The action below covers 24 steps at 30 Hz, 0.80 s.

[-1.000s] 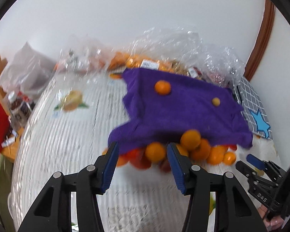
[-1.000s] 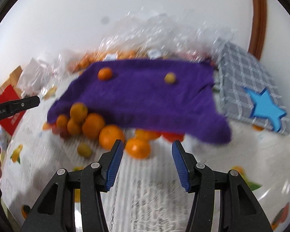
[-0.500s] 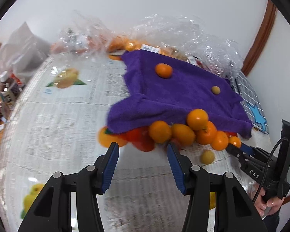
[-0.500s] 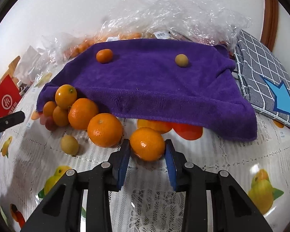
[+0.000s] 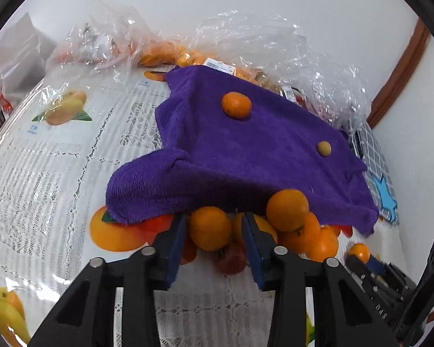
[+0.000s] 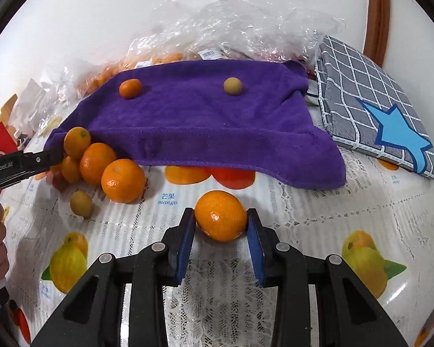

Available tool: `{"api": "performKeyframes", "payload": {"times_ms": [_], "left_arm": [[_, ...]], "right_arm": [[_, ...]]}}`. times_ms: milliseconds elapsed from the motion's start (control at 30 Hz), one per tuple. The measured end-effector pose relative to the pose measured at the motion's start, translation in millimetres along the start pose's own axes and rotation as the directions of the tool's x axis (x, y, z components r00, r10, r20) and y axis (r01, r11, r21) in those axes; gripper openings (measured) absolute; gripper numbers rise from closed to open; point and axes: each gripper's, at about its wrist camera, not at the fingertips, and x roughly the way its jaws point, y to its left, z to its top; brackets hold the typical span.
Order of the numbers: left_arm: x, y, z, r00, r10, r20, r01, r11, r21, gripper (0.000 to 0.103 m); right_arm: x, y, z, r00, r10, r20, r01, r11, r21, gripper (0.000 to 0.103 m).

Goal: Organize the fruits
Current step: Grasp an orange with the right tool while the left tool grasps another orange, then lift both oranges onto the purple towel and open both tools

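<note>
Gleaming orange mandarin (image 6: 220,215) (slightly oval)

towel (image 6: 205,127): on table (image 6: 318,211) | fruit pile (image 6: 101,167): at towel's left front edge | two fruits (image 6: 130,88): on towel

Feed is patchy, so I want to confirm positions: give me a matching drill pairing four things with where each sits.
Things:
1. right tool
2. left tool
3. small tan fruit
4. grey checked cloth

Places:
A. on the purple towel
B. right of the towel
C. closed on a lone orange
D. closed on an orange in the pile

Pairs: 1-C, 2-D, 3-A, 4-B
</note>
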Motion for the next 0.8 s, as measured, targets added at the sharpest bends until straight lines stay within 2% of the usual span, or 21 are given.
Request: {"api": "performKeyframes", "payload": {"times_ms": [200,300,433,600,733,800], "left_arm": [[-3,5,1,1.000,-0.011,-0.006,0.011,1.000,-0.005,0.029],[-12,10,-1,1.000,0.010,0.014,-0.010,1.000,-0.006,0.029],[-11,10,-4,0.999,0.043,0.002,-0.043,0.999,0.025,0.030],[-9,5,-6,0.997,0.067,0.026,-0.069,0.994,0.079,0.030],[0,5,-9,0.998,0.070,-0.002,-0.070,0.994,0.079,0.031],[-2,4,-11,0.997,0.070,0.014,-0.071,0.994,0.088,0.031]], "right_arm": [[1,0,1,1.000,0.013,-0.004,-0.013,1.000,0.000,0.036],[2,-1,1,1.000,0.022,-0.004,-0.022,1.000,0.007,0.036],[2,-1,2,1.000,0.017,-0.003,-0.017,1.000,0.005,0.036],[2,0,2,1.000,0.012,-0.003,-0.012,1.000,0.001,0.036],[2,0,2,1.000,0.012,-0.003,-0.012,1.000,0.001,0.036],[2,0,2,1.000,0.010,-0.003,-0.010,1.000,-0.001,0.036]]}}
